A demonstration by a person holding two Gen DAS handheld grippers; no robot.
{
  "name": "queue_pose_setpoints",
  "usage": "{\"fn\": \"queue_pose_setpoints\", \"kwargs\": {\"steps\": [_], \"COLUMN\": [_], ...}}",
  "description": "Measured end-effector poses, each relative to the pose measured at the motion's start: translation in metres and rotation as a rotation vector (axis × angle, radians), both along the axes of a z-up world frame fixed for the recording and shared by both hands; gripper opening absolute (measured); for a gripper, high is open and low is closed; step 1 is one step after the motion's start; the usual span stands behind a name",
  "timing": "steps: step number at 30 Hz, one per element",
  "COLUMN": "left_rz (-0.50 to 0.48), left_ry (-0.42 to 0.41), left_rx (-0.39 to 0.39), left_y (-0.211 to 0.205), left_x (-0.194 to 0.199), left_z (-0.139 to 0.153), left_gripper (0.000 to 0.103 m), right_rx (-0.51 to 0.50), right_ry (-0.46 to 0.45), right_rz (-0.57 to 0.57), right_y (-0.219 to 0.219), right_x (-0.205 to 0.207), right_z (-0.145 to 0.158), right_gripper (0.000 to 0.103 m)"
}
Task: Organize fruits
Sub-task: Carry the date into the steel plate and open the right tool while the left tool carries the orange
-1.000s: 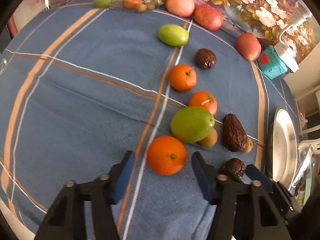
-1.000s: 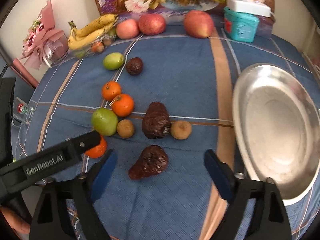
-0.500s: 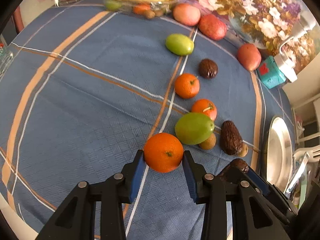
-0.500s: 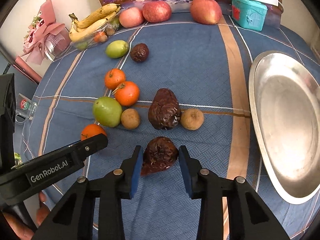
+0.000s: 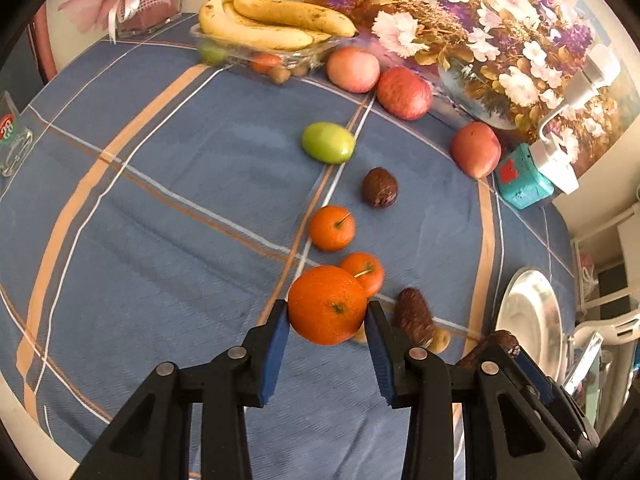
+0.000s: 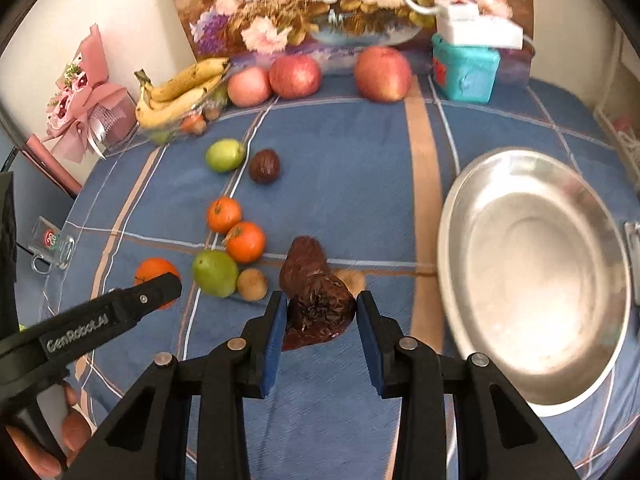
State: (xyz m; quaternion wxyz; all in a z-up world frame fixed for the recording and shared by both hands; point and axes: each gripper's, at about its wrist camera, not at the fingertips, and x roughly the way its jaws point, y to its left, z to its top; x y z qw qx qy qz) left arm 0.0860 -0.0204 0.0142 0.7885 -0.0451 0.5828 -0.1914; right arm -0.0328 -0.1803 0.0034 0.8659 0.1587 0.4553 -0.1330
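My left gripper (image 5: 327,316) is shut on a large orange (image 5: 327,305) and holds it above the blue cloth. The same orange shows in the right wrist view (image 6: 154,270) behind the left gripper's finger. My right gripper (image 6: 321,312) is shut on a dark wrinkled fruit (image 6: 320,310), lifted off the cloth. A silver plate (image 6: 536,280) lies to its right. Two small oranges (image 6: 245,241), a green fruit (image 6: 215,273), a kiwi (image 6: 252,284) and another dark wrinkled fruit (image 6: 305,258) lie on the cloth ahead.
At the back stand a clear tray of bananas (image 5: 272,24), three red apples (image 5: 404,92), a green fruit (image 5: 328,143), a small dark fruit (image 5: 380,187) and a teal box (image 5: 522,182). A pink bouquet (image 6: 84,100) and a glass (image 5: 12,144) are at the left.
Both grippers closed on their fruits, then lifted them off the cloth. The views rose and tilted toward the back of the table.
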Motion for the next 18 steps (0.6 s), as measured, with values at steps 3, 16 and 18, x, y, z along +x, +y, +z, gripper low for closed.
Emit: {"fn": "queue_pose_setpoints", "kwargs": {"steps": [3, 16, 18], "left_rz": [-0.005, -0.106, -0.143], "left_ry": [0.01, -0.015, -0.017], "left_rx": [-0.027, -0.064, -0.071], "left_y": [-0.016, -0.094, -0.109], "left_x": [0.005, 0.002, -0.003], "left_z": [0.002, 0.01, 0.009], "left_gripper": [0.041, 0.041, 0.041], "right_rx": [-0.031, -0.015, -0.016], "right_ry": [-0.006, 0.031, 0.038], "right_rz": [-0.012, -0.185, -0.2], "right_y": [-0.006, -0.072, -0.08], "right_x": [0.004, -0.005, -0.005], "right_z": [0.008, 0.013, 0.014], "right_gripper": [0.037, 0.037, 0.037]}}
